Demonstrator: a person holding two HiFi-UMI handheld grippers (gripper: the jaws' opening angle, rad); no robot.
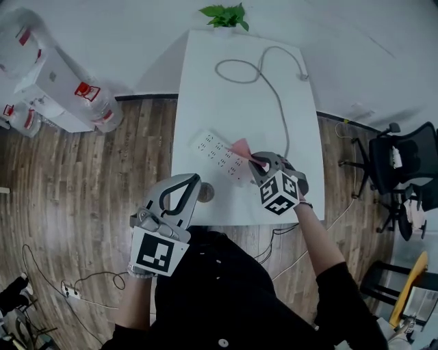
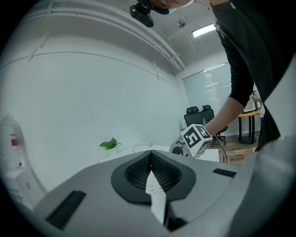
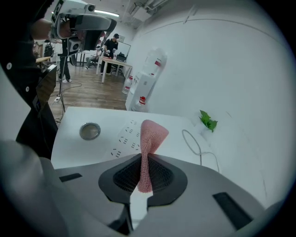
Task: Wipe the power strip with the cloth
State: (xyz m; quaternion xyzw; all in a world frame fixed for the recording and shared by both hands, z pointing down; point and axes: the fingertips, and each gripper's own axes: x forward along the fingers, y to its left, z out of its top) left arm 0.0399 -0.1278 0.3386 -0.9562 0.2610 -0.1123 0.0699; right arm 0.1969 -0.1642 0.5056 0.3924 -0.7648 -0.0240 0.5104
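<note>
A white power strip [image 1: 220,154] lies slantwise on the white table [image 1: 301,198], and its grey cord [image 1: 276,92] loops toward the far edge. My right gripper [image 1: 263,165] is shut on a pink cloth [image 1: 241,147], which hangs over the strip's right end. In the right gripper view the cloth [image 3: 151,135] stands up from between the jaws of the right gripper [image 3: 145,162], above the strip [image 3: 123,139]. My left gripper [image 1: 194,180] is shut and holds nothing, hovering at the table's front left edge. In the left gripper view a sliver of the strip [image 2: 153,186] shows below the left gripper [image 2: 151,155].
A small round metal disc [image 1: 205,193] sits near the table's front edge beside the left gripper. A green plant [image 1: 224,15] stands at the far edge. Water bottles and a dispenser [image 1: 61,89] stand left; an office chair [image 1: 404,164] stands right. Cables [image 1: 68,290] lie on the wood floor.
</note>
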